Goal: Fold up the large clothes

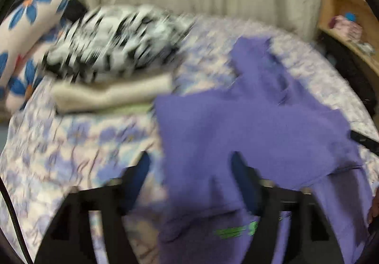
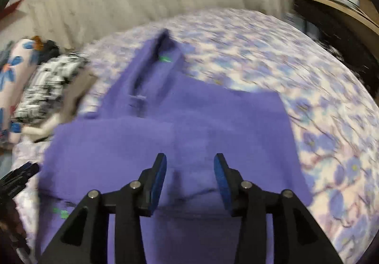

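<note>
across the middle of both views the purple garment (image 2: pixel 180 126) lies on the bed (image 2: pixel 308 88); left gripper (image 1: pixel 190 164) and right gripper (image 2: pixel 190 167) hang spread, pinching nothing (soft, limp cloth, best taken at a hem edge).

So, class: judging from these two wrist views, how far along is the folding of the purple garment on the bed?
Done: a stack of folded clothes sits at the far left of the bed. In hand: the purple garment lies partly folded, one flap doubled over; the left gripper and right gripper hover open above it, gripping nothing. Left: further folds, then probably adding it to the stack.
</note>
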Demonstrator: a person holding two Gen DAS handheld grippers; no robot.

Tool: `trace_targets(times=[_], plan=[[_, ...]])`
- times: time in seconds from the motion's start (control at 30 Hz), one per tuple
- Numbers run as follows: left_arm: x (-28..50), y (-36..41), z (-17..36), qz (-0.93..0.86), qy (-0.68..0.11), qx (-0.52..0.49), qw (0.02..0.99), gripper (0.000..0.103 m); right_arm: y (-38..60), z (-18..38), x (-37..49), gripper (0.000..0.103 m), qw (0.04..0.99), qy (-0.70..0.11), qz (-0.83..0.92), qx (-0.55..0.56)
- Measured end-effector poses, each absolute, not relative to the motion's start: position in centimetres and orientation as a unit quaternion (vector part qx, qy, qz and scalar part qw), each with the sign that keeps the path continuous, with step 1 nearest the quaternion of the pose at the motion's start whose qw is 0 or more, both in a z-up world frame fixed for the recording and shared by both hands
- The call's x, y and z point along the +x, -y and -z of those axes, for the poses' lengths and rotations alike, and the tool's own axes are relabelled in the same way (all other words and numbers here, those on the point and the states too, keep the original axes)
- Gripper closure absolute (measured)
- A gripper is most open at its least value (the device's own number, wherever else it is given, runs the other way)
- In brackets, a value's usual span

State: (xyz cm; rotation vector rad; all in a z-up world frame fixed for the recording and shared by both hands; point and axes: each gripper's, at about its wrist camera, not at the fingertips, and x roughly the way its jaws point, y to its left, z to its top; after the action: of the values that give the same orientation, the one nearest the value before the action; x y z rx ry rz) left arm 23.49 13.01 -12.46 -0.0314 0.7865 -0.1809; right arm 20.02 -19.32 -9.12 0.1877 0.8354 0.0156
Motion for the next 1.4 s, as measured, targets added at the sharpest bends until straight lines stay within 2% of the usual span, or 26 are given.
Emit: trace_targets(times=[0.07,0.17,0.33,0.4,0.53,0.6,0.63,0.67,0.7,0.77,1.0,1.07,1.1,1.17,1.4], plan=[[23.7,-11.4,11.7,0.106,-0.372,-0.014,0.922,0.028,17.0,9.2,20.6,0.061,0.909,-0.406,-0.039,0.082],[25.3,-9.5,11.5,0.095,-0.4,-0.02,0.912,0.028,13.1,9.8,22.1,0.061,0.905,-0.413,-0.075,0.062],[28.2,-8.6,13.1,0.096,-0.406,-0.06,0.907,0.028,8.7,11.9,24.7,0.061,0.894,-0.434,-0.105,0.033],[29.7,-7.9,14.8,0.093,-0.426,-0.049,0.899,0.029,8.8,13.0,25.8,0.061,0.886,-0.45,-0.104,0.035],[32.2,-8.2,18.6,0.067,-0.472,-0.031,0.879,0.041,11.9,14.8,27.6,0.063,0.885,-0.462,-0.059,0.021],[32.5,-8.8,19.0,0.076,-0.463,-0.032,0.883,0.042,15.2,15.0,27.8,0.065,0.888,-0.459,-0.014,0.019],[32.6,-9.2,18.9,0.078,-0.456,-0.026,0.886,0.046,16.8,15.1,27.8,0.072,0.888,-0.459,-0.012,0.032],[32.5,-9.3,18.8,0.08,-0.454,-0.024,0.887,0.047,18.3,15.2,27.8,0.095,0.885,-0.463,-0.013,0.046],[32.6,-9.5,18.8,0.083,-0.451,-0.024,0.888,0.047,19.6,15.3,27.7,0.103,0.882,-0.467,-0.013,0.057],[32.6,-9.8,18.8,0.089,-0.444,-0.023,0.891,0.047,21.5,15.1,27.3,0.103,0.879,-0.467,-0.036,0.084],[32.0,-9.9,18.7,0.089,-0.441,-0.022,0.893,0.047,20.7,14.1,26.1,0.101,0.888,-0.456,-0.015,0.048],[32.2,-9.8,18.5,0.094,-0.448,-0.021,0.889,0.042,21.3,14.2,26.0,0.098,0.887,-0.458,-0.006,0.055],[32.0,-9.8,18.3,0.099,-0.452,-0.021,0.886,0.039,21.6,14.2,26.0,0.091,0.887,-0.459,0.001,0.056],[31.5,-9.9,17.9,0.102,-0.455,-0.022,0.884,0.03,22.2,14.0,25.4,0.084,0.887,-0.457,0.005,0.065],[29.2,-10.3,16.8,0.097,-0.463,-0.034,0.88,0.028,22.3,13.1,23.0,0.083,0.886,-0.457,0.007,0.07]])
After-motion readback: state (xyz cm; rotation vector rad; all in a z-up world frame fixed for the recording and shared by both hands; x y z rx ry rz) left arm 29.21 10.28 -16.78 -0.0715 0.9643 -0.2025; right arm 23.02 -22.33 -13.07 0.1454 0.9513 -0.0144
